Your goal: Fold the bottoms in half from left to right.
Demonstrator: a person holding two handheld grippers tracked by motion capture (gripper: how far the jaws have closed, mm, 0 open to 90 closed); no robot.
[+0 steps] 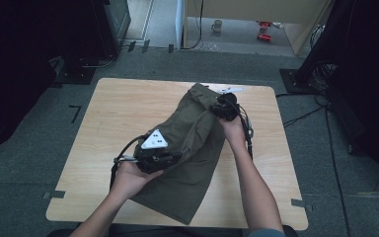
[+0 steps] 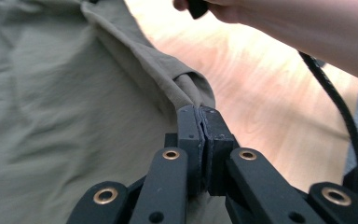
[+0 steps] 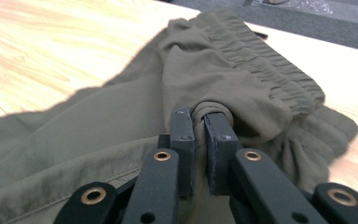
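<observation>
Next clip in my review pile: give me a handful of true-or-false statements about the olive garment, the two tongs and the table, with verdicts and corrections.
1. The left tongs are shut on a fold of the olive shorts. True.
2. The right tongs stand wide open above the cloth. False: they are clamped on a bunch of fabric close to the elastic waistband.
3. The shorts lie on a wooden table. True, though the gripped parts are lifted off it.
4. The shorts are bright red. False: they are olive green.
5. A mug stands on the table beside the shorts. False: it sits on the floor beyond the table's far edge.
</observation>
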